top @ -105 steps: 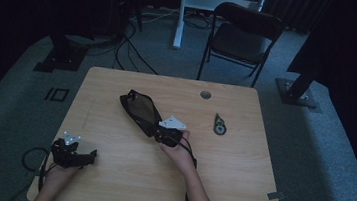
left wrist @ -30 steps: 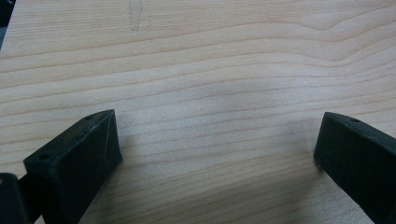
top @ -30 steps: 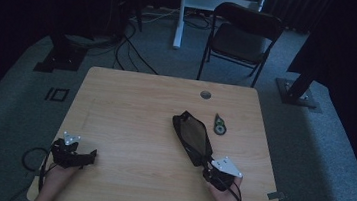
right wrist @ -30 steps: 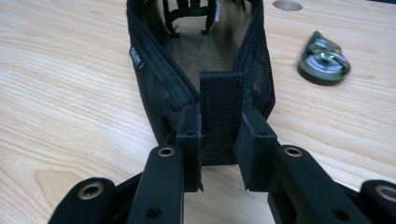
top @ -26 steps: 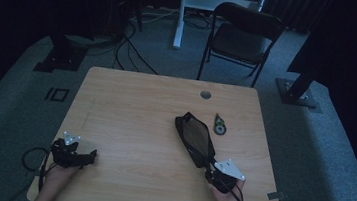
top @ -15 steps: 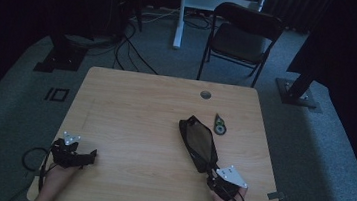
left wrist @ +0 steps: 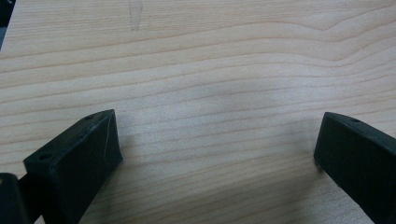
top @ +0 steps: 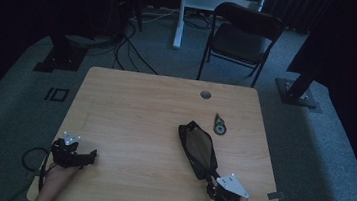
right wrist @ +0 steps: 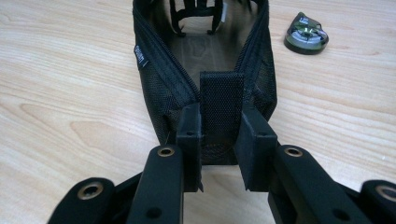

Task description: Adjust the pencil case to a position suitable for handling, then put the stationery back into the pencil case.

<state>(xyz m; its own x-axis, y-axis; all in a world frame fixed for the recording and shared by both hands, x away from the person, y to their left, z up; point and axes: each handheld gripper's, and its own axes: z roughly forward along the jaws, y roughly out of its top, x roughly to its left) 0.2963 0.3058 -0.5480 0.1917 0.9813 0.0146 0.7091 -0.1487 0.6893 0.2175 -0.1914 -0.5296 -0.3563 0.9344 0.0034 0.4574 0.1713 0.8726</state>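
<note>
1 black mesh pouch [top: 198, 149] lies on the table [top: 135, 106], right of centre, long axis running away from the person; its near end sits between the jaws of the right gripper [right wrist: 223, 140], which are clamped on the pouch's end tab (woven webbing strip, standing upright between the pads). A small white label is sewn into the pouch's side seam [right wrist: 139, 54]; the print on it is too small to read. No other writing legible. 1 small round green-and-black object [top: 220, 127] lies just beyond the pouch's far end, apart from it; in the right gripper view it shows at upper right [right wrist: 306, 38], with a pointed tab to 1 side. Left gripper [left wrist: 219, 154] rests at the near left corner of the table, jaws wide apart, bare wood between them. Count: 2 grippers, 1 pouch, 1 round object. Surface: pale wood-grain tabletop with 1 round cable hole [top: 206, 94] near the far edge. Room: dim, grey carpet, 1 dark folding chair [top: 243, 37] behind the table, cables across the floor, dark stand bases at left and right.
</note>
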